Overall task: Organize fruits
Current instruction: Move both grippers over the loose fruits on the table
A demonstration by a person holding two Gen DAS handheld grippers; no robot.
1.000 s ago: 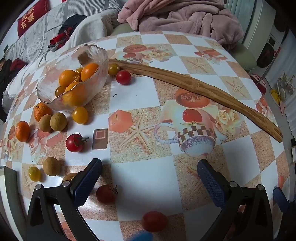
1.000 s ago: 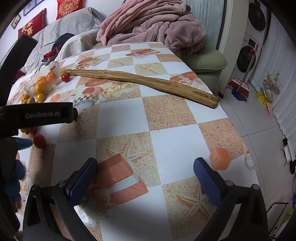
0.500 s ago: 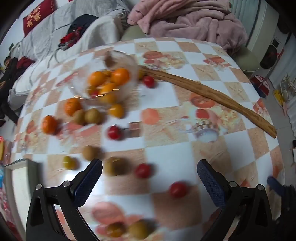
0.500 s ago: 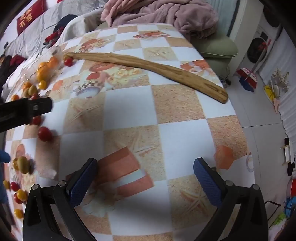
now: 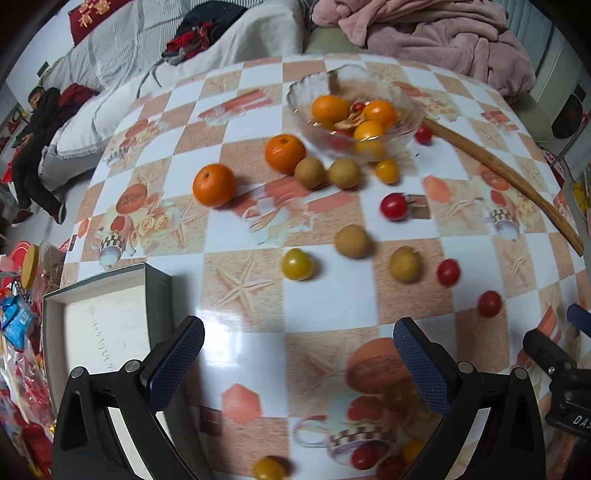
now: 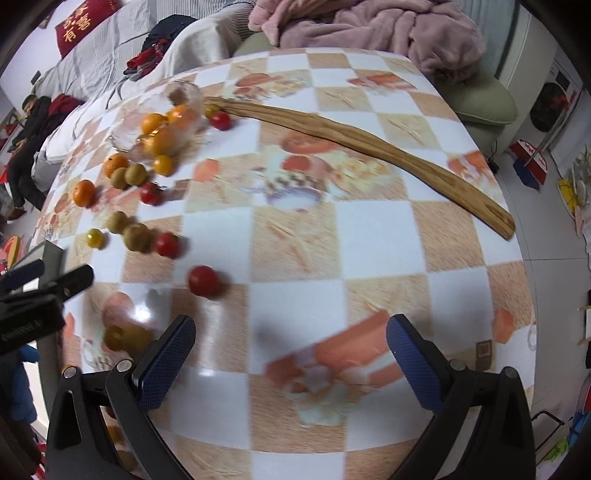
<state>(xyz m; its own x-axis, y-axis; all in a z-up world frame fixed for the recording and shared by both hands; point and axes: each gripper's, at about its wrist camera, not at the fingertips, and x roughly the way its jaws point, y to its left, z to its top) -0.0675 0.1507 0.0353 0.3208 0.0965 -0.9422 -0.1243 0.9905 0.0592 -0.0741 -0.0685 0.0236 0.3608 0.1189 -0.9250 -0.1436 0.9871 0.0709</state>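
Observation:
A glass bowl (image 5: 406,129) with orange and yellow fruits stands at the far side of the checkered table; it also shows in the right wrist view (image 6: 129,140). Loose fruit lies around it: two tangerines (image 5: 214,184), brown longans (image 5: 352,240), red cherry tomatoes (image 5: 394,206) and yellow ones (image 5: 297,264). My left gripper (image 5: 297,363) is open and empty above the table's near part. My right gripper (image 6: 290,356) is open and empty, with a red tomato (image 6: 203,280) just beyond its left finger.
A long wooden stick (image 6: 369,147) lies across the table's far right. An open white box (image 5: 107,332) sits at the table's left edge. Snack bags (image 5: 18,325) lie left of it. A sofa with a pink blanket (image 5: 424,33) is behind the table.
Both grippers have pulled back and swung left. The left view now takes in the box and more loose fruit. Both stay open and empty.

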